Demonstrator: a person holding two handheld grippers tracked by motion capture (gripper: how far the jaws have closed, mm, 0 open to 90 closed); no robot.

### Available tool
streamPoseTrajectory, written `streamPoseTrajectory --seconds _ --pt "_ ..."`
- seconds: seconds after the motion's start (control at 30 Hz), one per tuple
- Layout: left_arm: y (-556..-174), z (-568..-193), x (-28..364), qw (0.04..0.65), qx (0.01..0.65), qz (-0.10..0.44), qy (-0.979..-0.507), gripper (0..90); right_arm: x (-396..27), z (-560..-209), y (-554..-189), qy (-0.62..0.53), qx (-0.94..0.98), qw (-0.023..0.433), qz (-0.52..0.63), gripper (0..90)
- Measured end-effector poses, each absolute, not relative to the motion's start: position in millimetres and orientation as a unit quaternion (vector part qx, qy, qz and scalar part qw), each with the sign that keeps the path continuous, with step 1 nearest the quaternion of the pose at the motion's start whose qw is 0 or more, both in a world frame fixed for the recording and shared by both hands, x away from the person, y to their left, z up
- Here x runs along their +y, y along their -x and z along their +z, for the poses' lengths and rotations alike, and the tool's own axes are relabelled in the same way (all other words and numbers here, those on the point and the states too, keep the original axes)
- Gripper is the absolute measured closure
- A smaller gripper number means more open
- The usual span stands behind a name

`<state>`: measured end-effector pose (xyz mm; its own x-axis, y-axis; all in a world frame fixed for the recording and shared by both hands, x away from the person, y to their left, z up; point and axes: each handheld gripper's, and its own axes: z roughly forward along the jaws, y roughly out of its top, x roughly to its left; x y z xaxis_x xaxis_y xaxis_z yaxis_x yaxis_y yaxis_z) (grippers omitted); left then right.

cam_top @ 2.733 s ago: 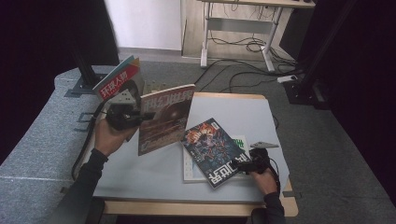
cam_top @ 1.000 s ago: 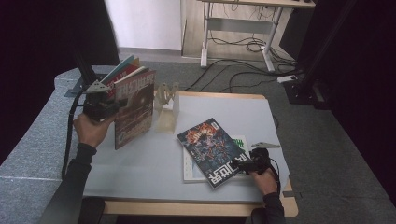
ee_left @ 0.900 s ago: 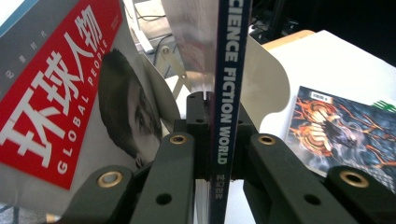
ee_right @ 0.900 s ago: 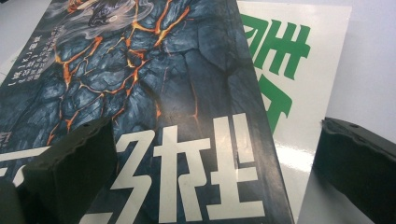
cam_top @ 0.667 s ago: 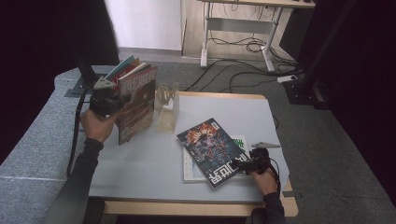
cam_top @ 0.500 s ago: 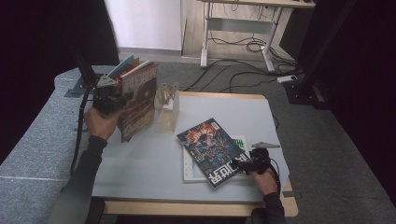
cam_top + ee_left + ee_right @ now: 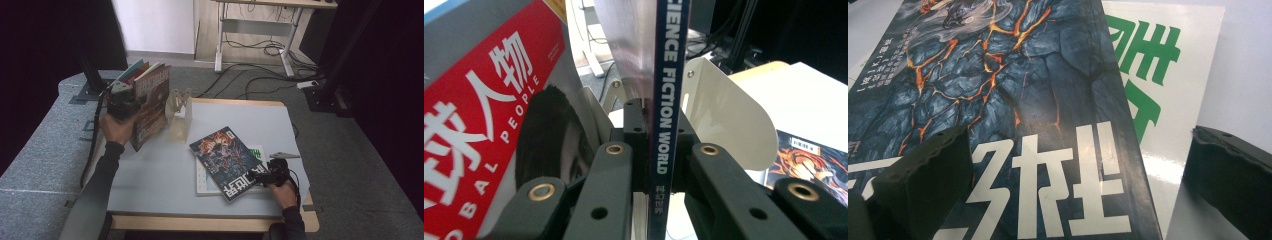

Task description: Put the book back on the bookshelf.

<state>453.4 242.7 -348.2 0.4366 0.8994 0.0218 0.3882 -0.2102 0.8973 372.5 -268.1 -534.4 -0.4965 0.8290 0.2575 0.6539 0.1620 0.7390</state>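
1. Nearest the person, the right gripper (image 7: 265,175) rests low on the table's (image 7: 150,185) front right part. Its jaws stand wide apart over the lower edge of the dark lava-cover magazine (image 7: 227,161), with nothing pinched between them.
2. That magazine lies flat and slightly askew on top of a white magazine with green lettering (image 7: 256,151), which shows from under its right side.
3. Farther back on the left, the left gripper (image 7: 131,103) is closed on the spine of the Science Fiction World magazine (image 7: 667,100), which it holds upright on edge.
4. In the high view this upright magazine (image 7: 151,107) stands at the table's rear left, just beside the cream metal bookend (image 7: 179,114).
5. Just left of the held magazine, a red Global People magazine (image 7: 479,125) leans among the other upright magazines (image 7: 134,70).
6. Beyond the table, cables (image 7: 260,50) lie on the grey floor under a desk frame (image 7: 290,30).
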Motion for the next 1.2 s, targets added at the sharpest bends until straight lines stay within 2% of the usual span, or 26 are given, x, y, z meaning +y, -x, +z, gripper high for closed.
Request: streamPoseTrajectory --seconds 0.2,0.4,0.77,1.2 --pt "-457 -360 241 0.448 0.439 0.299 -0.719 84.0 -268 -534 -373 -0.49 0.756 0.103 0.421 0.0" --pt "-455 -365 245 0.458 0.439 0.276 -0.722 83.7 -268 -535 -373 -0.491 0.755 0.103 0.422 0.0" --pt "-448 -359 243 0.416 0.431 0.261 -0.757 81.7 -268 -535 -373 -0.491 0.755 0.103 0.422 0.0" --pt "-446 -346 242 0.401 0.442 0.255 -0.761 79.5 -268 -534 -373 -0.491 0.755 0.102 0.421 0.0"
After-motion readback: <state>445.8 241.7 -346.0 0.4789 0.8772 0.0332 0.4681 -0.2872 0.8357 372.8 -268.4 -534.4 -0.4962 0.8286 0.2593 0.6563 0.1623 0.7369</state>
